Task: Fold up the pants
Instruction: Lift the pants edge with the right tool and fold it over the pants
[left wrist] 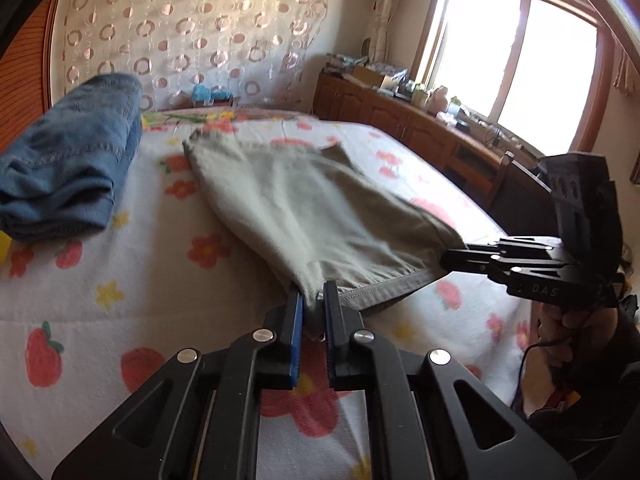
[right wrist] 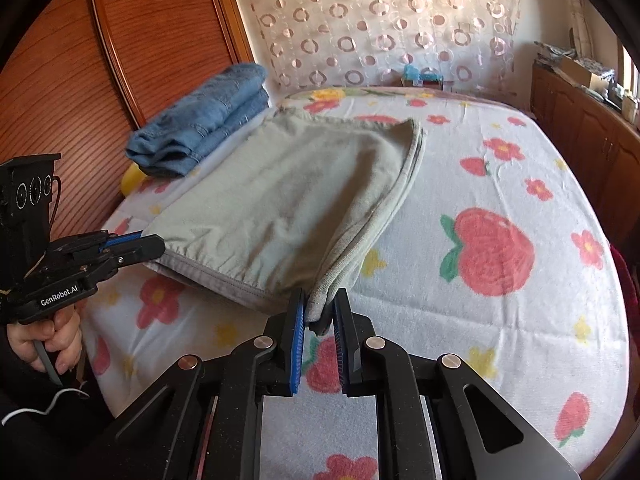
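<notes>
The pale grey-green pants (left wrist: 312, 208) (right wrist: 280, 200) lie folded on the flowered bed, their near end lifted off the blanket. My left gripper (left wrist: 314, 300) is shut on the near left corner of the pants. It also shows at the left of the right wrist view (right wrist: 154, 246). My right gripper (right wrist: 322, 300) is shut on the near right corner, where several layered hems meet. It also shows at the right of the left wrist view (left wrist: 450, 258). The far end of the pants rests on the bed.
Folded blue jeans (left wrist: 72, 160) (right wrist: 204, 120) lie on the bed's far left, by the wooden headboard (right wrist: 120, 60). The flowered blanket (right wrist: 500, 240) covers the bed. A wooden cabinet (left wrist: 400, 120) with clutter stands under the window at the right.
</notes>
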A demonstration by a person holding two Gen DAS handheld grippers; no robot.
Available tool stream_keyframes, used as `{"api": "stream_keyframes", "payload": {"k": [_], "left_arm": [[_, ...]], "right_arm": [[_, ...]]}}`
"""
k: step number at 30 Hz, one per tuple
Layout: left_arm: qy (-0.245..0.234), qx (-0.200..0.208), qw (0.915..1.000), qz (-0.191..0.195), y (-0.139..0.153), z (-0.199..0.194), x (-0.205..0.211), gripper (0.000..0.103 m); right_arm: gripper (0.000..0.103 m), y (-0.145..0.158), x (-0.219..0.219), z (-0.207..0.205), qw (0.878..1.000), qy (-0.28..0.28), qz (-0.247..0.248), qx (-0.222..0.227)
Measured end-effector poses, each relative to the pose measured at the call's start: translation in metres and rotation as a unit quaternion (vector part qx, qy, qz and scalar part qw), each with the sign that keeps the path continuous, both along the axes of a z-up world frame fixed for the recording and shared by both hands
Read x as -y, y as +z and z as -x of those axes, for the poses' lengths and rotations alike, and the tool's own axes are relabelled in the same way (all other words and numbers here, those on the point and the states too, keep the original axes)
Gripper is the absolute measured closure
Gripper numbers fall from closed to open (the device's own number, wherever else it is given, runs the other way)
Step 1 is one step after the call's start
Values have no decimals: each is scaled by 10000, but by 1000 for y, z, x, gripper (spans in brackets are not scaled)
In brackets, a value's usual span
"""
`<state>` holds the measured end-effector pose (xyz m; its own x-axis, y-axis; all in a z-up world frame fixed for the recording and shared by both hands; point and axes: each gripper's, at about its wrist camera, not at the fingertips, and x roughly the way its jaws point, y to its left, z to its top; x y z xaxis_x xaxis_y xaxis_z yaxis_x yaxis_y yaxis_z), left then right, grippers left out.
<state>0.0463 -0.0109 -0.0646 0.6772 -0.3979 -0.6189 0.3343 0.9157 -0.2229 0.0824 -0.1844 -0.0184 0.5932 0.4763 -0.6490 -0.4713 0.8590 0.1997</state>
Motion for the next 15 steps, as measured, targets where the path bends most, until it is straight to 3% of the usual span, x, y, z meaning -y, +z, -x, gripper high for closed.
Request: {"api": "stream_keyframes", "payload": {"k": [15], "left_arm": [[-119,622,9980,24,51,14,-1,93]], "right_arm": [[89,33,18,20,9984,41,-269,501]]}}
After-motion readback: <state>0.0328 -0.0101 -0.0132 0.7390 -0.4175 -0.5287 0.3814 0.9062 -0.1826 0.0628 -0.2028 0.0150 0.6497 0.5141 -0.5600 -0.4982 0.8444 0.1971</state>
